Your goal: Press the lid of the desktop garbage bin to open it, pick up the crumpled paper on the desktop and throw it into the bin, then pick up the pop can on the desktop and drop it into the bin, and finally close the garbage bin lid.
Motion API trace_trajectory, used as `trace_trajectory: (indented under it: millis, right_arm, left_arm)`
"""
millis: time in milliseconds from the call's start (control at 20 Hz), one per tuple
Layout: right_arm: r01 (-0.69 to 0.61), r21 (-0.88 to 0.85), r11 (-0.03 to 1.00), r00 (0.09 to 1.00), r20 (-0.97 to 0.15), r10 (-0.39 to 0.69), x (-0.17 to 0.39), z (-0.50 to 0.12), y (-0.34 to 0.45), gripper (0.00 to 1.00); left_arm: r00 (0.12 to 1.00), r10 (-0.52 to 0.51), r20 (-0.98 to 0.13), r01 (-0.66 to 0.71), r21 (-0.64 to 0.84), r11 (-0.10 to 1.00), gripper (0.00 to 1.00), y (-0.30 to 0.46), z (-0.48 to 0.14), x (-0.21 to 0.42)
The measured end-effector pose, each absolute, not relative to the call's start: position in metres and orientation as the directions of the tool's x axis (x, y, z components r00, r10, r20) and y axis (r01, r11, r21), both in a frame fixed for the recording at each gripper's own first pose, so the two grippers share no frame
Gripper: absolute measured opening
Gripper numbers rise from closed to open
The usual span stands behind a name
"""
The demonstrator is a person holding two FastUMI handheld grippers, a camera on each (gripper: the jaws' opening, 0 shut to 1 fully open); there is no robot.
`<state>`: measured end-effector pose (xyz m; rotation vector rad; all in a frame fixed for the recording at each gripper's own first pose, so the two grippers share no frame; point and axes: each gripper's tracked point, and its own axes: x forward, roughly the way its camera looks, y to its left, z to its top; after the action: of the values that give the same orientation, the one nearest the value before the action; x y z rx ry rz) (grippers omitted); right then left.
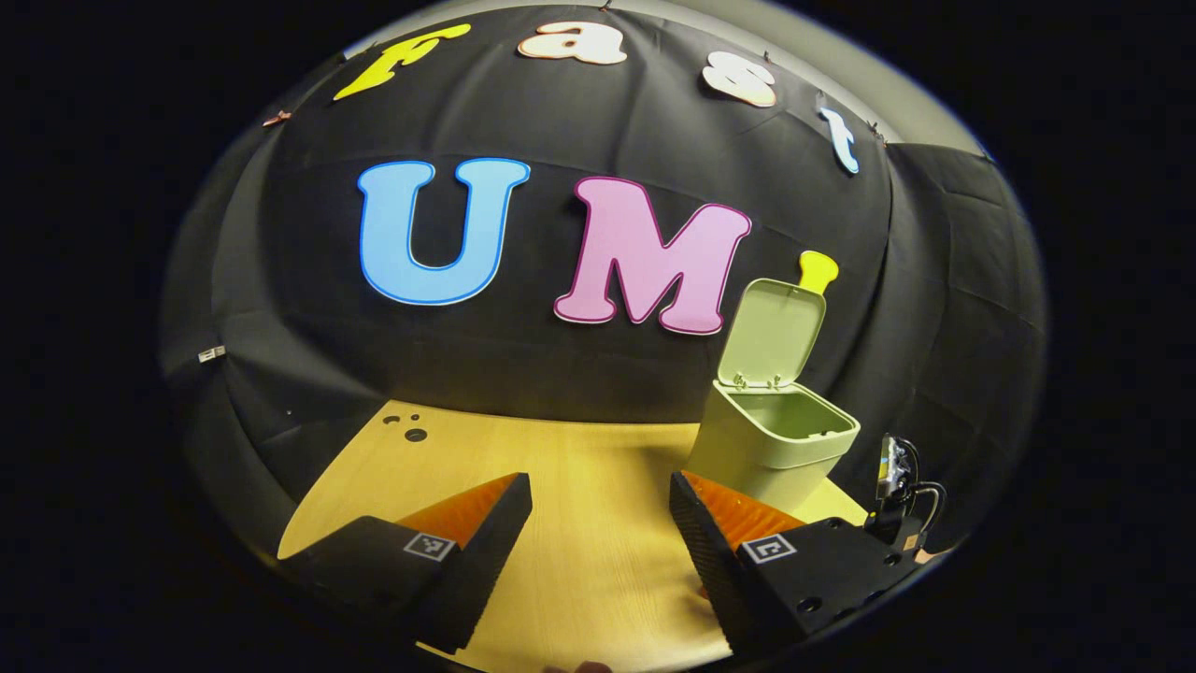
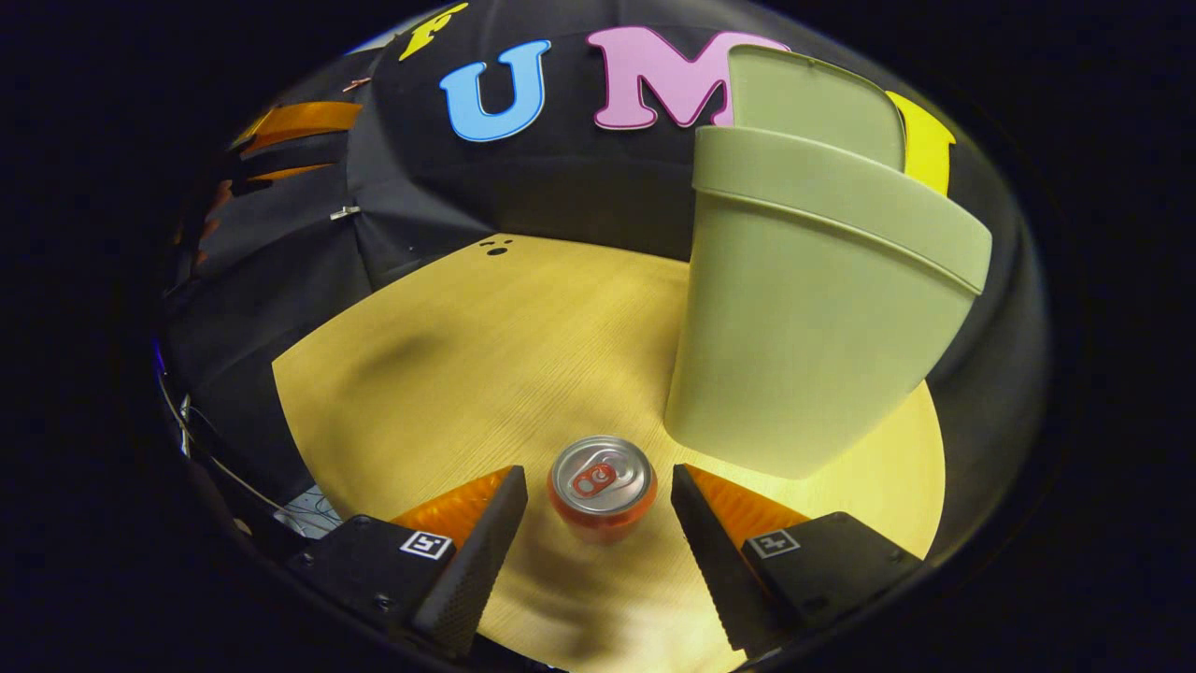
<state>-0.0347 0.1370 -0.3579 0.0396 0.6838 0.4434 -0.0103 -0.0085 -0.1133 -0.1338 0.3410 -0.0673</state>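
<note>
Red aluminium pop can (image 2: 602,488) stands upright on the pale wooden surface (image 2: 486,346), between the right gripper's (image 2: 598,523) open, untouching jaws; left gripper (image 1: 598,523) gapes empty.

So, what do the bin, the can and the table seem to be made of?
The bin looks like matte plastic: pale green, smooth walls, moulded rim, soft sheen. The can looks like metal, probably aluminium: shiny silver top with a pull tab, glossy red side. The table shows light wood grain with a smooth finish; solid wood or laminate cannot be told.
</note>
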Motion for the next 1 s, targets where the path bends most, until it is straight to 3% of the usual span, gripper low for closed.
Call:
trace_trajectory:
  millis: [500, 650, 1000]
  right_arm:
    - [-0.374, 0.218, 0.902, 0.628, -0.655, 0.419, -0.030, -0.383, 0.145, 0.94]
    - [-0.365, 0.212, 0.907, 0.634, -0.657, 0.408, -0.029, -0.384, 0.144, 0.85]
    - [-0.348, 0.228, 0.909, 0.660, -0.629, 0.411, -0.029, -0.362, 0.138, 0.84]
  left_arm:
    - [0.934, -0.033, -0.356, -0.014, -0.130, 0.991, 0.95, -0.002, -0.120, -0.018]
    - [0.932, -0.041, -0.361, -0.012, -0.144, 0.989, 0.95, -0.004, -0.122, -0.018]
    - [0.928, -0.056, -0.369, -0.002, -0.155, 0.988, 0.95, -0.009, -0.127, -0.016]
